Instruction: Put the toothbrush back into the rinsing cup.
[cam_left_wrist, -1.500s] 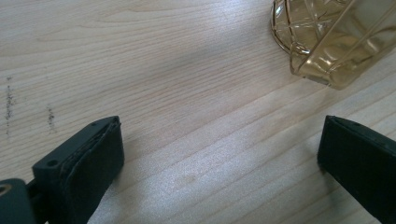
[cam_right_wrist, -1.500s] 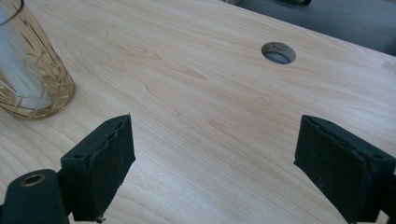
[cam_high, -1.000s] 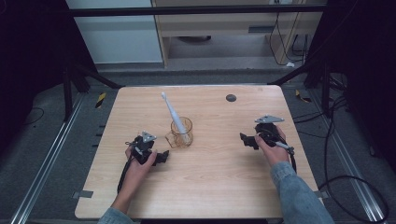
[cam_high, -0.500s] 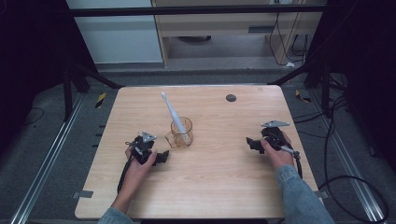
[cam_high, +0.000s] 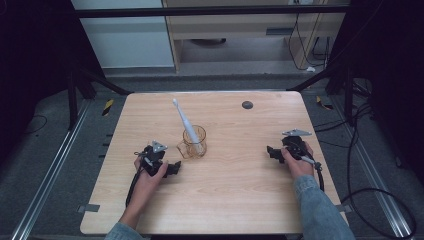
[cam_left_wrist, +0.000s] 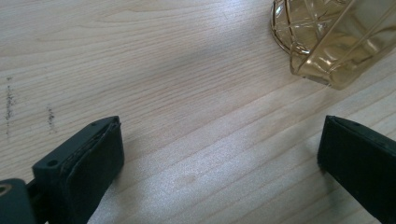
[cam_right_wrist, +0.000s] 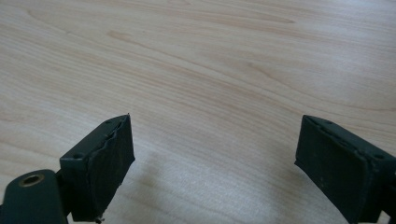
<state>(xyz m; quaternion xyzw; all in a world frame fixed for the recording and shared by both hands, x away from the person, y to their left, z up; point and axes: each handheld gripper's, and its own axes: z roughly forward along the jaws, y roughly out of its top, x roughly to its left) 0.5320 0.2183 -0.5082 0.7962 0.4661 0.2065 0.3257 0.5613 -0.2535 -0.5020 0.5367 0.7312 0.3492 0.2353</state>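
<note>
Seen from the high view, a light wooden counter (cam_high: 225, 195) carries an amber glass mug (cam_high: 194, 142) near its middle, handle to the left. A white electric toothbrush (cam_high: 184, 123) stands in the mug, leaning w/ its head up toward the far left. A small dark round spot (cam_high: 247, 105) sits on the counter toward the far side, right of centre. The left tool (cam_high: 172, 168) rests on the counter at near left, held by the left hand (cam_high: 149, 176), pointing right, just near-left of the mug and not touching it. The right tool (cam_high: 270, 151) sits at the right side, held by the right hand (cam_high: 298, 161) w/ a denim sleeve (cam_high: 320, 212) behind, pointing left, well apart from the mug. Cables (cam_high: 370, 165) lie on the floor at right.

Left gripper view: the left tool (cam_left_wrist: 219, 158) has its two black jaws wide apart, nothing between them but bare wood. The mug (cam_left_wrist: 334, 39) shows at top right, past the jaws, clear of both; its faceted amber glass has a diamond pattern. A few faint dark marks (cam_left_wrist: 28, 107) on the wood at left.

Right gripper view: the right tool (cam_right_wrist: 215, 163) also has jaws spread wide apart, w/ only bare wood grain (cam_right_wrist: 210, 56) between and beyond them.
</note>
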